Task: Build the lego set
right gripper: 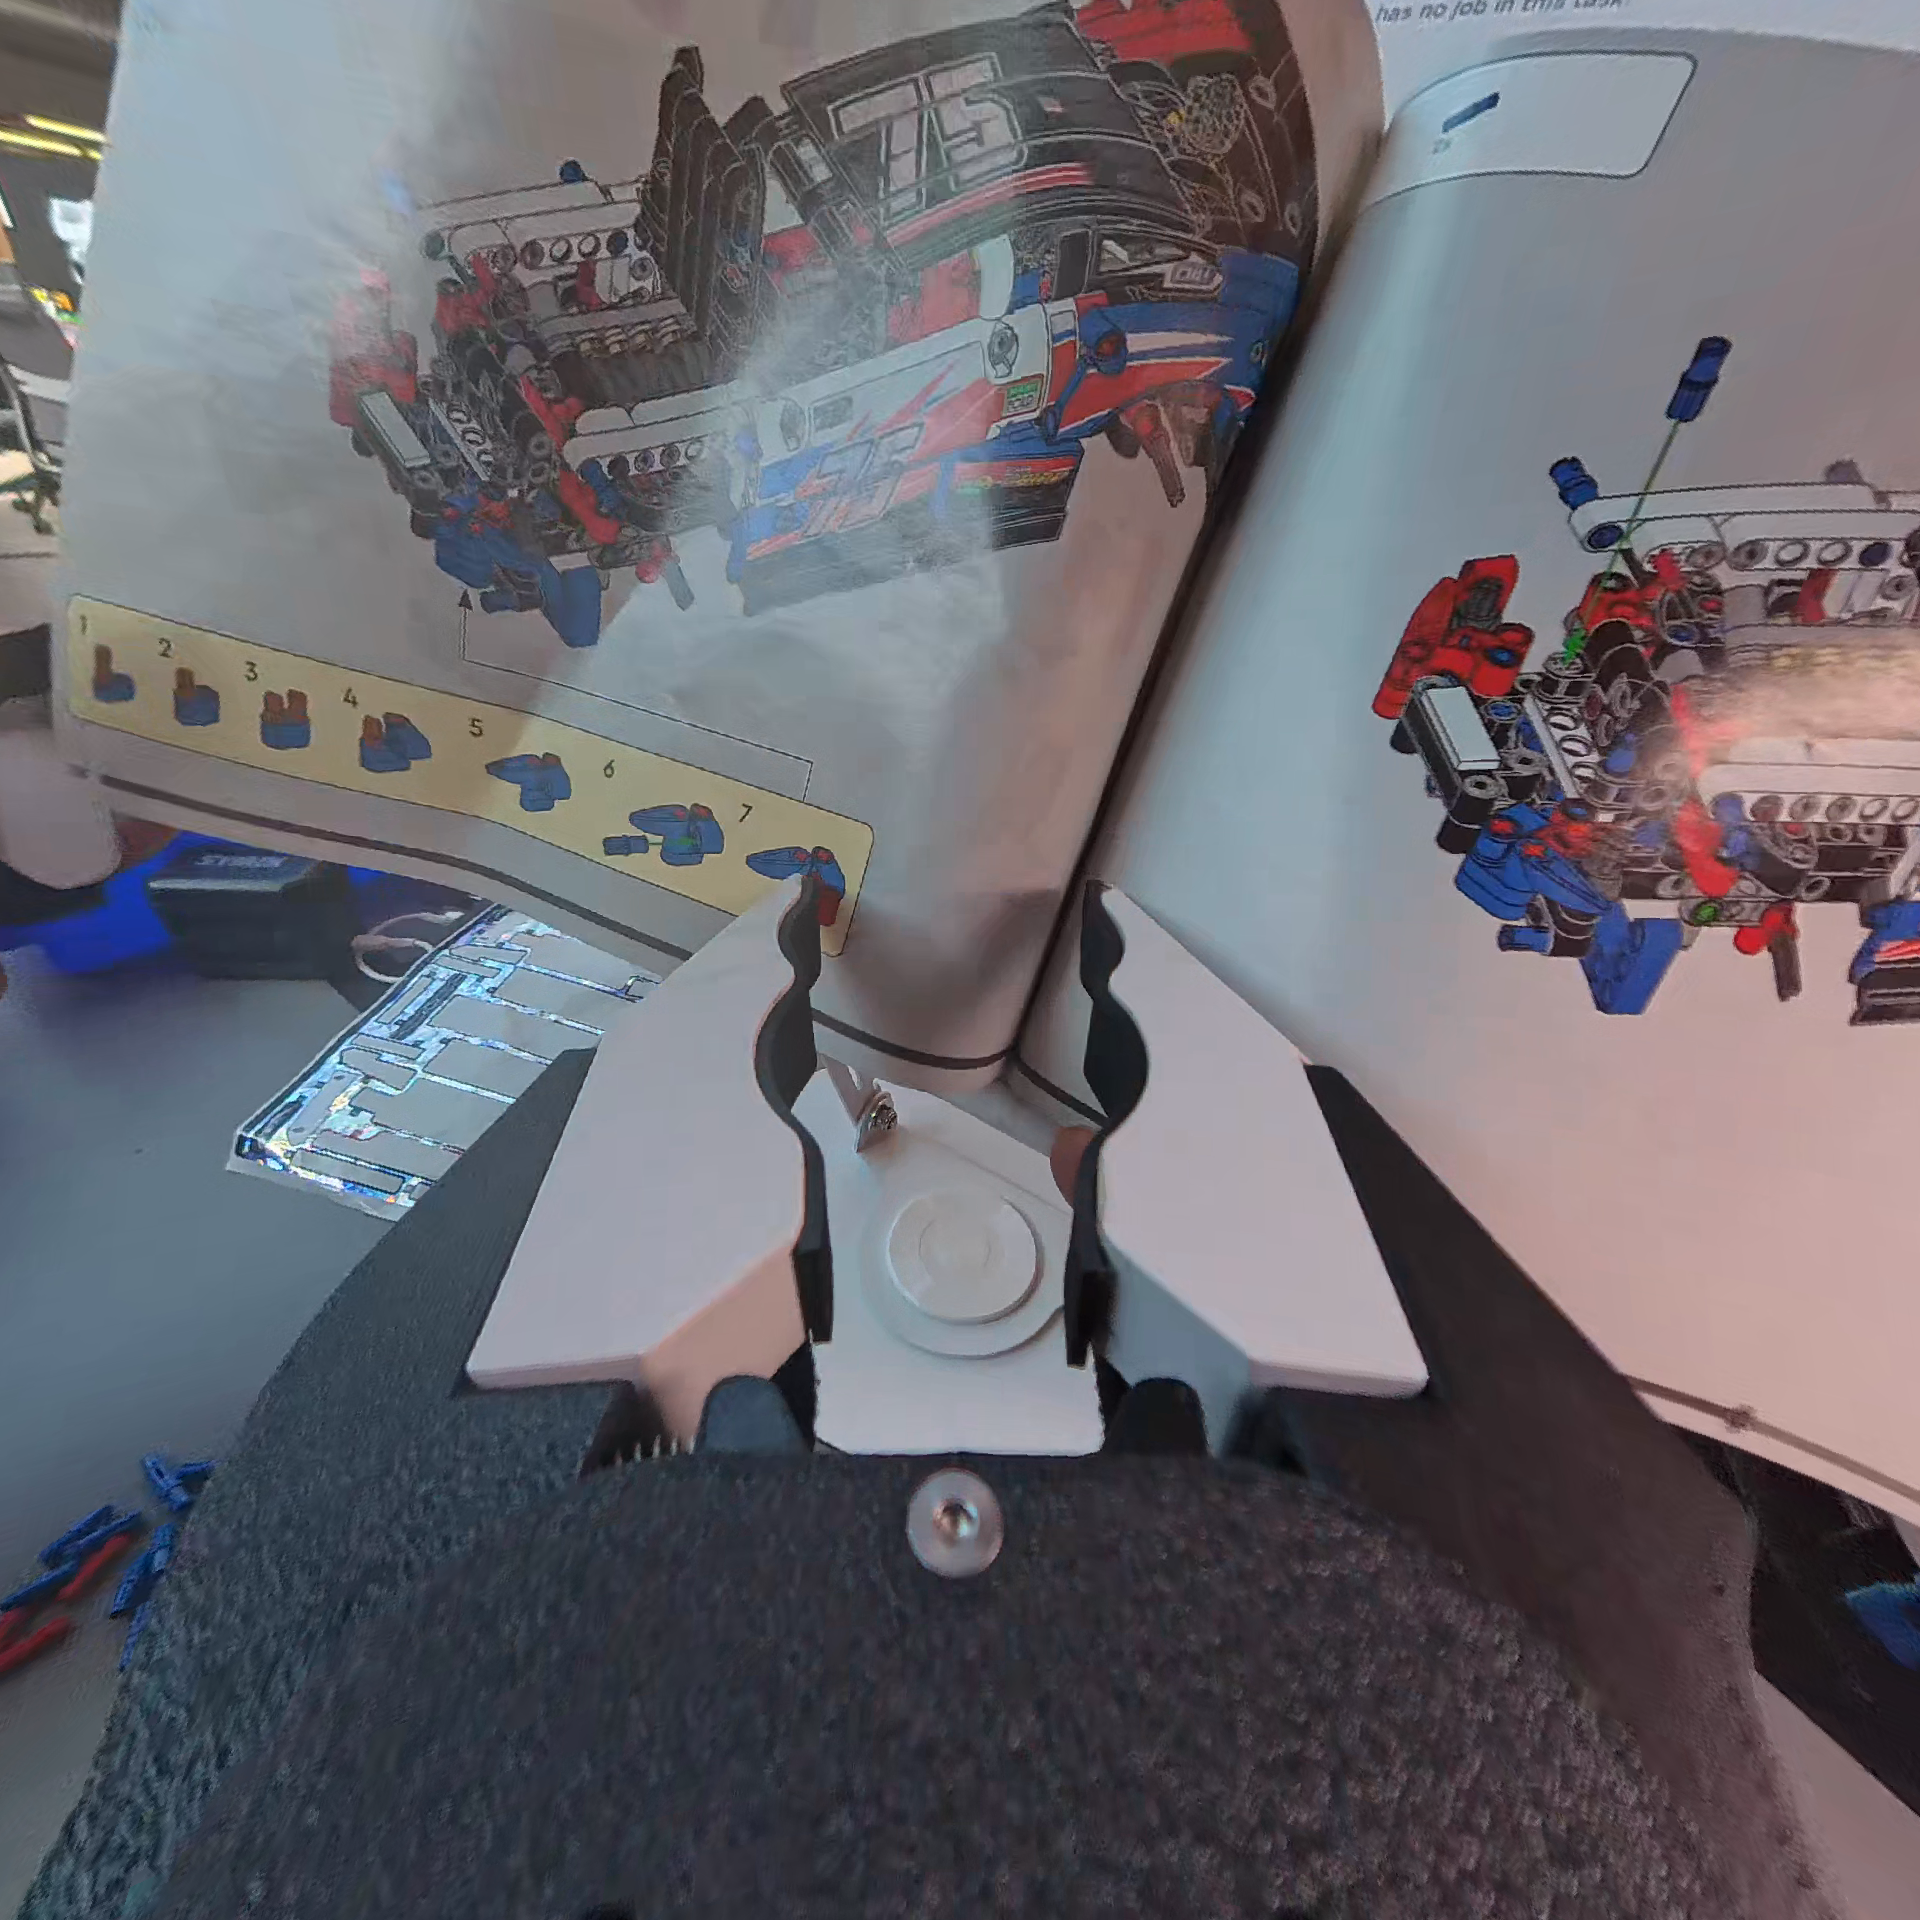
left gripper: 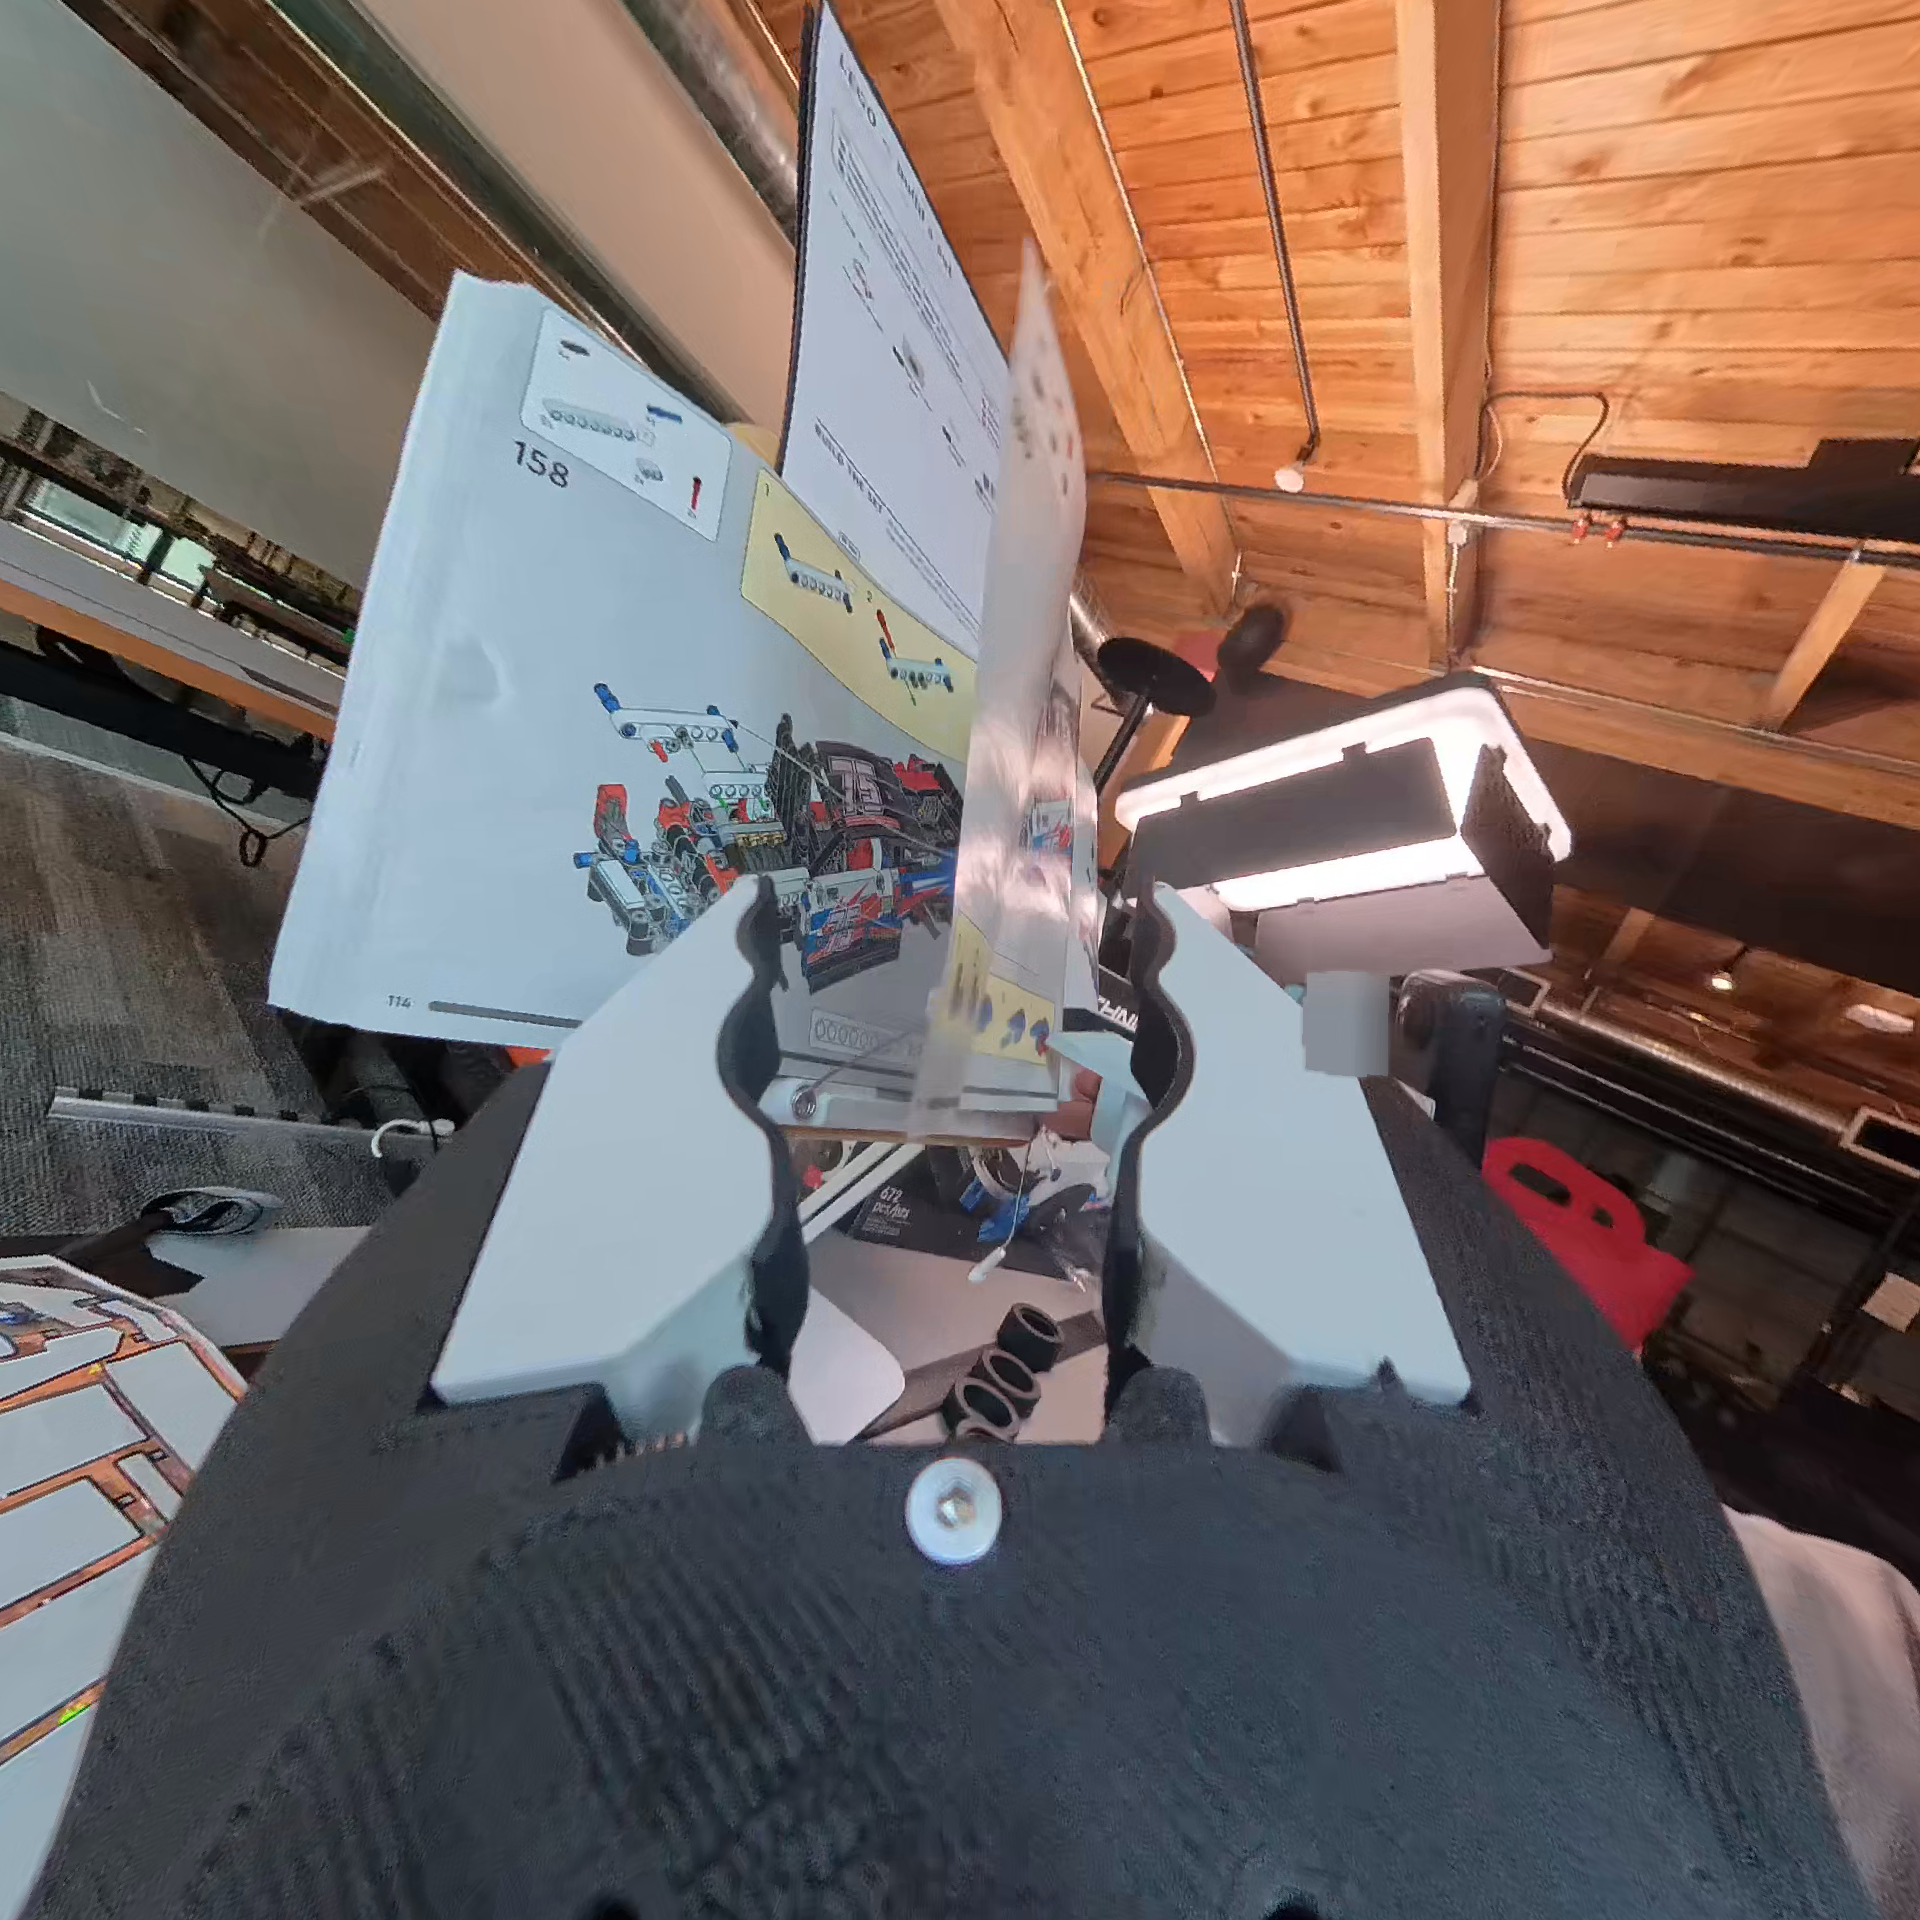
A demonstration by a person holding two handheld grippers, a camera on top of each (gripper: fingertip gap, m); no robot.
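Left wrist view shows the left gripper (left gripper: pixel 956 977) with its two white fingers spread apart, nothing between them. Beyond the tips the instruction booklet (left gripper: pixel 582 665) stands open on a white stand (left gripper: pixel 831 1101), one loose page (left gripper: pixel 1023 665) blurred and edge-on near its spine. A white instruction sheet (left gripper: pixel 894 312) rises behind it. Black tyres (left gripper: pixel 1008 1371) lie in a row on the table below.

Right wrist view has the right gripper (right gripper: pixel 945 966) also spread, empty, pointing at the booklet's (right gripper: pixel 727 416) lower edge by the spine, above the stand's round base (right gripper: pixel 961 1262). A shiny sticker sheet (right gripper: pixel 436 1081) lies on the table (right gripper: pixel 125 1195) left of the stand. Small blue and red pins (right gripper: pixel 94 1548) are scattered at the left edge.
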